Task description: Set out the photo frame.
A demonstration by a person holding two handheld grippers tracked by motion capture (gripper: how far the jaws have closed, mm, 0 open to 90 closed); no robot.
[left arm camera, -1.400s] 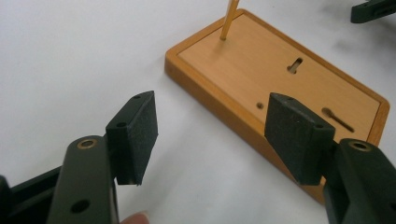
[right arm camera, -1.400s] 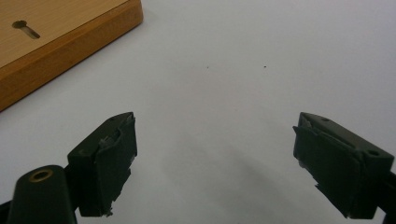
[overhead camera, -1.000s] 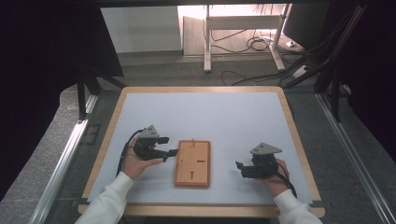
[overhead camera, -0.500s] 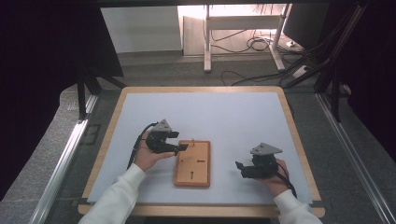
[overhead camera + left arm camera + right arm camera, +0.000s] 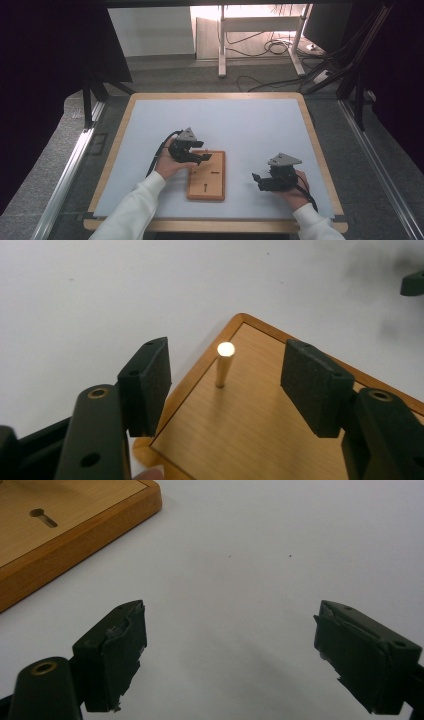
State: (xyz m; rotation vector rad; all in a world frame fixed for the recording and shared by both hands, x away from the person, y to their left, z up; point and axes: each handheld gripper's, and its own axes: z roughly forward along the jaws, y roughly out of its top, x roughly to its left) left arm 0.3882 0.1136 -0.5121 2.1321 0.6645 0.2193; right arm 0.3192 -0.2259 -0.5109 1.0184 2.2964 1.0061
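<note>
Small upright brass peg (image 5: 224,365) standing near far-left corner of rectangular wooden board (image 5: 207,176); left gripper (image 5: 197,156) jaws apart, just been closing around peg, no contact yet. Grasp and extraction pending. Right gripper (image 5: 260,182) right of board, jaws apart, empty.

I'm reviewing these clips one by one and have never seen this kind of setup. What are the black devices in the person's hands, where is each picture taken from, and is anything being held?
A person sits at a white-topped table and holds a hand-operated two-jaw gripper in each hand. The high view looks down from above; the other two pictures come from cameras riding on each gripper, looking along its black jaws. On the table lies a wooden board with a thin brass peg standing upright in it and a slot cut into it. The left gripper hangs over the board's far end, its jaws either side of the peg with gaps showing; they have just been closing. The right gripper rests open over bare table. Nothing is held yet.
</note>
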